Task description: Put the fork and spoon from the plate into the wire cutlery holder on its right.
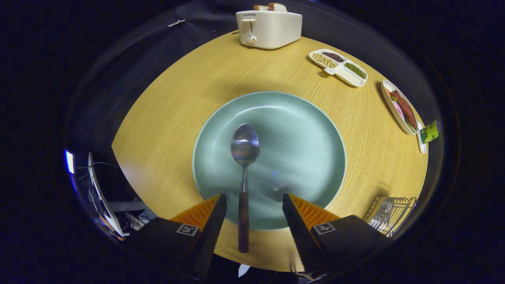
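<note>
One spoon (244,157) is lying on the green plate (311,130), its bowl near the plate's middle and its dark handle running back over the near rim onto the bench (165,118). No fork is showing on the plate, so I am judging that the spoon is the piece you are going for now. Your claw (254,213) is standing released, with the handle lying in the gap but nearer the left finger (211,221) than the right finger (300,221), and neither pad is touching it. You are wanting to shift a little left until the handle is sitting midway, then come down low and close on the dark grip, not the thin metal neck, which would probably slip. The wire cutlery holder (392,215) is waiting just beside the right finger, off the plate's near right edge. Lift the spoon level and clear the rim before you are swinging it that way.
</note>
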Tool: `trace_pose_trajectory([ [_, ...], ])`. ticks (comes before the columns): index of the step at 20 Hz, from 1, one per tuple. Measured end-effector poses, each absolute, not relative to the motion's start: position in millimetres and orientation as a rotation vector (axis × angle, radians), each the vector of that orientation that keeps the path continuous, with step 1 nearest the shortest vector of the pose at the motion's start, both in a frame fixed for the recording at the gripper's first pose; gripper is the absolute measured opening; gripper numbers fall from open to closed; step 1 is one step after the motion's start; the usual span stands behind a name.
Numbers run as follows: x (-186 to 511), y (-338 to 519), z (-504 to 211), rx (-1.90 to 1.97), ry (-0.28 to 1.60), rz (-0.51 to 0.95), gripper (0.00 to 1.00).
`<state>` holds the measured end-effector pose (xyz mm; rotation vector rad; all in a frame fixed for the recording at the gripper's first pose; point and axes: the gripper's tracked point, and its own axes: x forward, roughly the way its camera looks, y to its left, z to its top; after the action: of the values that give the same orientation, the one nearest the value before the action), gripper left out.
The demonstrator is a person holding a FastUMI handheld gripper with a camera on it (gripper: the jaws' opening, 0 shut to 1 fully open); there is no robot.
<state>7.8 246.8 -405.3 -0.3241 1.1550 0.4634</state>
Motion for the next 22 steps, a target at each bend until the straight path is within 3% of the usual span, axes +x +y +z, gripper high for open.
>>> trace_pose_trajectory([
  [1,6.2,246.6,-409.2,-0.33,1.171,0.456,0.82],
  [2,5.7,246.1,-411.7,-0.335,1.185,0.449,0.66],
  [4,3.9,243.5,-415.6,-0.35,1.207,0.436,0.5],
  [8,1.2,243.0,-419.7,-0.336,1.243,0.435,0.35],
  [10,0.8,244.2,-418.2,-0.304,1.255,0.424,0.18],
  [14,1.9,244.5,-417.5,-0.259,1.273,0.433,0.09],
  [22,6.9,234.0,-368.1,-0.196,1.194,0.474,0.09],
])
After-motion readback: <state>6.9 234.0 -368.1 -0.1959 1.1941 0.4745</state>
